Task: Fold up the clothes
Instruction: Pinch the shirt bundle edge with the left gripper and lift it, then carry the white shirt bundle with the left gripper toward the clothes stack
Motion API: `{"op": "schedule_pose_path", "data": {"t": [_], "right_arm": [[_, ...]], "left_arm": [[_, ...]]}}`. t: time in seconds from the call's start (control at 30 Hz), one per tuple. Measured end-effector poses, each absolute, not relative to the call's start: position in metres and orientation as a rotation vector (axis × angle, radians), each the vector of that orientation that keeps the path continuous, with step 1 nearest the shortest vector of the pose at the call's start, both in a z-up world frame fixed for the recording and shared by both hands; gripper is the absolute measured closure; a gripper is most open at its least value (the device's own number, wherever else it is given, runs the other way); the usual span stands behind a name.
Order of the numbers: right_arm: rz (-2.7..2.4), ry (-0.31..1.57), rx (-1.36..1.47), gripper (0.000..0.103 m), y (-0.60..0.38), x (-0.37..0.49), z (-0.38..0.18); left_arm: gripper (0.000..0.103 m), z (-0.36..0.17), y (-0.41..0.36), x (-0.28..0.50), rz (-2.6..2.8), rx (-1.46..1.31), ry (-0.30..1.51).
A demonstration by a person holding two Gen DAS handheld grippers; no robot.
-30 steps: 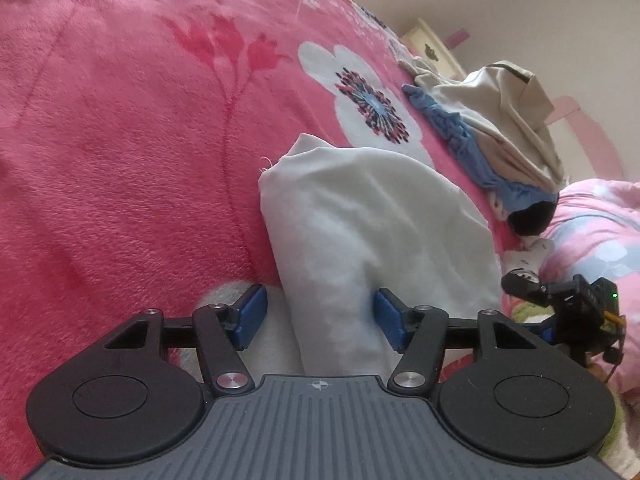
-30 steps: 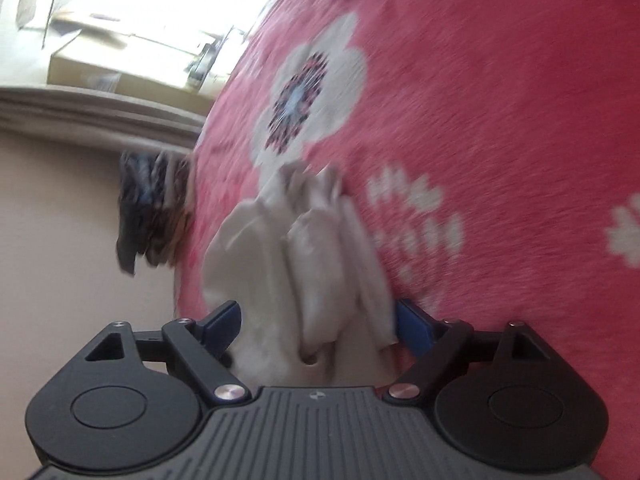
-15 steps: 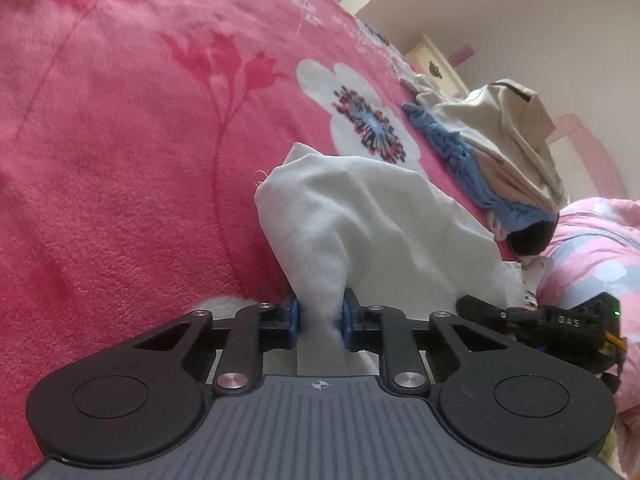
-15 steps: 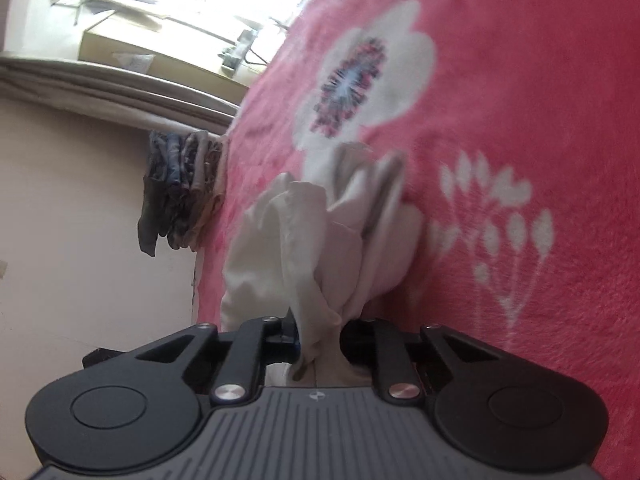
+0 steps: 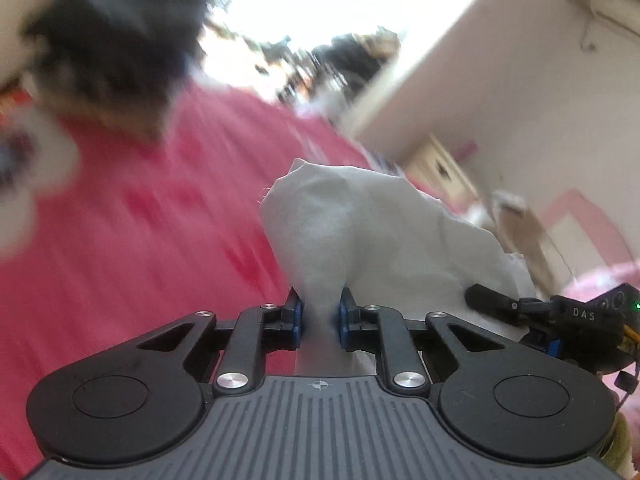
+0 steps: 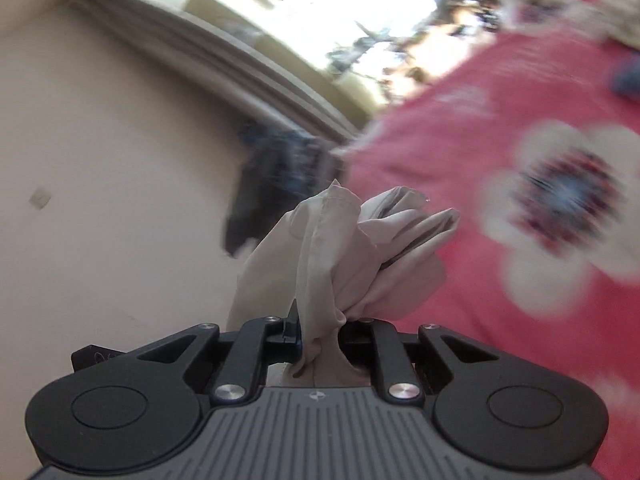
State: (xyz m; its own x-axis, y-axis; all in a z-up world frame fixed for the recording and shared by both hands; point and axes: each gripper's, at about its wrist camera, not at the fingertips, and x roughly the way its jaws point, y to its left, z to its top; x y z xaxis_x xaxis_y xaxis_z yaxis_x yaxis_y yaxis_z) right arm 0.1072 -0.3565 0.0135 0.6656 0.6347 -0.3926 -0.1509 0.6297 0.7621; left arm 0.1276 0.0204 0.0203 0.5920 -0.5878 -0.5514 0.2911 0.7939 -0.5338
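A white garment (image 5: 360,232) is held between both grippers, lifted off the pink floral blanket (image 5: 120,240). My left gripper (image 5: 319,316) is shut on one part of the cloth, which bunches up in front of it. My right gripper (image 6: 319,332) is shut on another bunched part of the white garment (image 6: 344,256). The right gripper (image 5: 560,316) also shows at the right edge of the left wrist view, close beside the cloth.
The pink blanket with a large white flower (image 6: 560,216) covers the bed. A dark pile of clothes (image 5: 112,48) lies at the far edge, blurred. Dark clothes (image 6: 276,176) hang by the beige wall. A cream cabinet (image 5: 444,172) stands by the far wall.
Both grippers closed on the white garment and then lifted it off the blanket. Both views have swung upward toward the window and walls, with motion blur.
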Motion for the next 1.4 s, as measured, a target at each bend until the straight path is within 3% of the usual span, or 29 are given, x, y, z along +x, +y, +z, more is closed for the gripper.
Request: {"op": "schedule_pose_path", "data": {"t": [0.27, 0.47, 0.6, 0.77, 0.83, 0.9, 1.0, 1.1, 1.27, 1.4], "right_arm": [[0.661, 0.563, 0.649, 0.087, -0.225, 0.288, 0.078], [0.688, 0.507, 0.68, 0.087, -0.158, 0.395, 0.085], [0.648, 0.541, 0.715, 0.087, -0.139, 0.439, 0.056], [0.577, 0.613, 0.756, 0.084, -0.121, 0.489, 0.009], [0.541, 0.685, 0.768, 0.077, -0.119, 0.497, -0.018], [0.535, 0.638, 0.73, 0.073, -0.128, 0.488, -0.009], [0.526, 0.567, 0.673, 0.053, -0.14, 0.474, 0.005], [0.516, 0.496, 0.616, 0.045, -0.152, 0.46, 0.018], [0.493, 0.335, 0.491, 0.043, -0.165, 0.435, 0.046], [0.616, 0.28, 0.302, 0.056, -0.116, 0.435, 0.076]], "left_arm": [[0.087, 0.098, 0.114, 0.272, -0.299, -0.318, 0.59], [0.087, 0.121, 0.163, 0.376, -0.18, -0.3, 0.518], [0.085, 0.087, 0.174, 0.403, -0.136, -0.316, 0.546], [0.075, 0.043, 0.187, 0.437, -0.081, -0.337, 0.581], [0.066, 0.026, 0.192, 0.451, -0.059, -0.345, 0.595], [0.061, 0.009, 0.197, 0.464, -0.038, -0.353, 0.608], [0.054, 0.015, 0.214, 0.46, -0.078, -0.445, 0.602], [0.052, 0.033, 0.23, 0.451, -0.077, -0.499, 0.553], [0.052, 0.052, 0.223, 0.444, -0.054, -0.445, 0.425], [0.052, 0.045, 0.174, 0.448, -0.122, -0.285, 0.458]]}}
